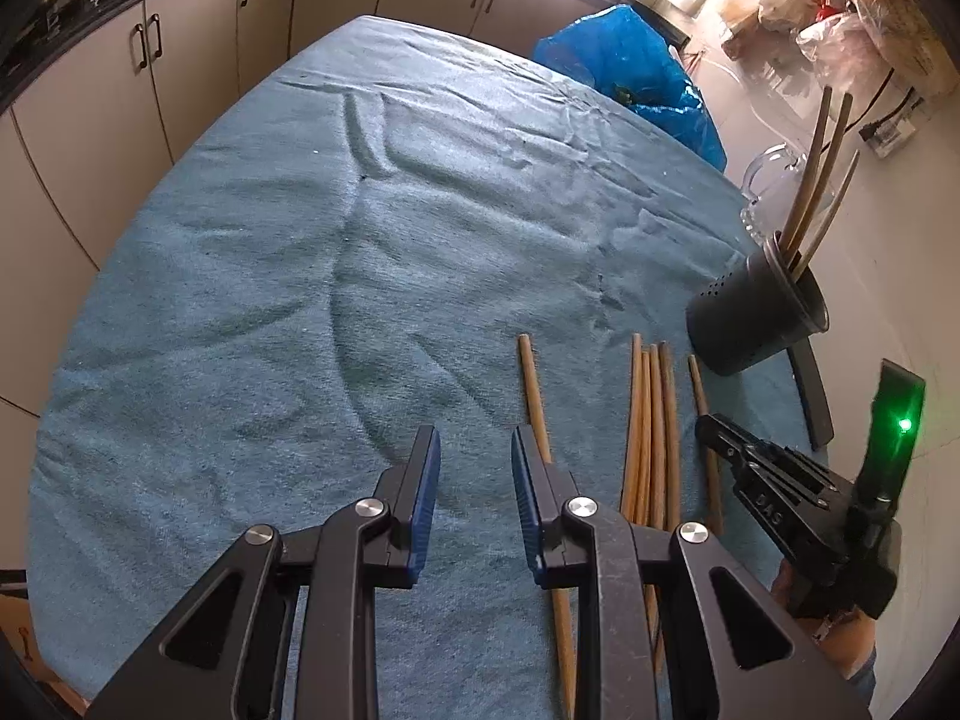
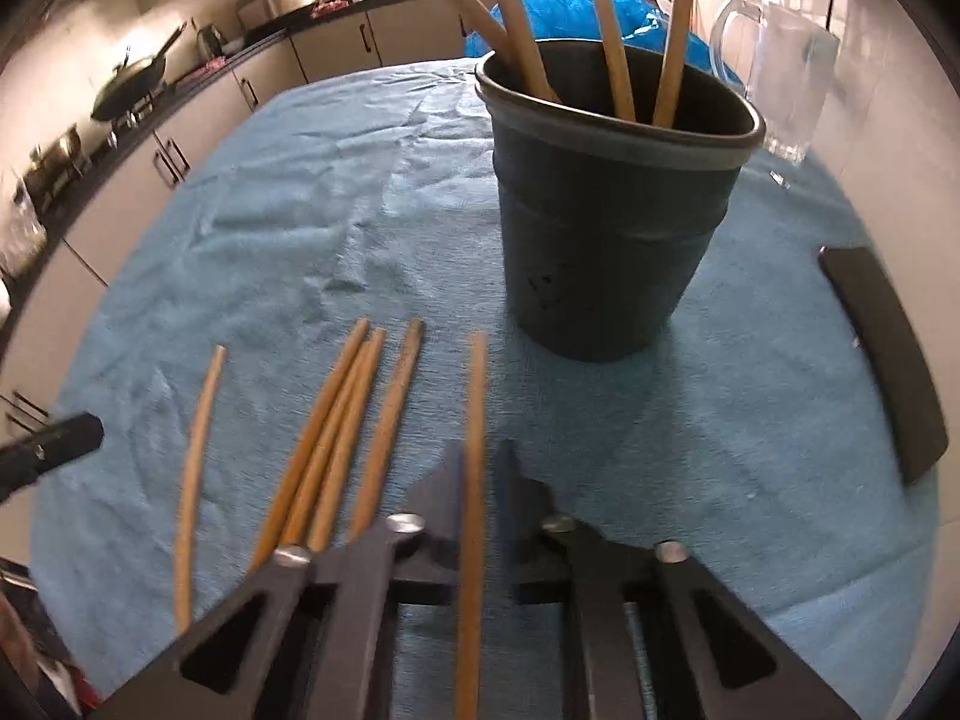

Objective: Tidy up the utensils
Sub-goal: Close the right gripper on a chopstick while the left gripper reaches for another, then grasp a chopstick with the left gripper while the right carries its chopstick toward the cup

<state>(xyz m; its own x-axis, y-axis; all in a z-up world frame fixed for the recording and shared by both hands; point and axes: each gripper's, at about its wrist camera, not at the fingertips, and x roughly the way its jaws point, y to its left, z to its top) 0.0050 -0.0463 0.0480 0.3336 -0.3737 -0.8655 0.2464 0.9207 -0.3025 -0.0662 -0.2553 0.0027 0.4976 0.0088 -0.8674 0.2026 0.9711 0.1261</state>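
Left gripper (image 1: 475, 450): black linkage arms with silver round pivot screws and blue finger pads (image 1: 425, 498). Right gripper (image 2: 485, 468): matching black frame; seen from the left wrist, it bears white lettering and a green light.

six loose chopsticks (image 2: 336, 420) – four in holder (image 2: 606, 204) – one jug (image 2: 780, 78)

Both wrist views low over table, facing forward; share chopsticks (image 1: 651, 420), holder (image 2: 612, 204).
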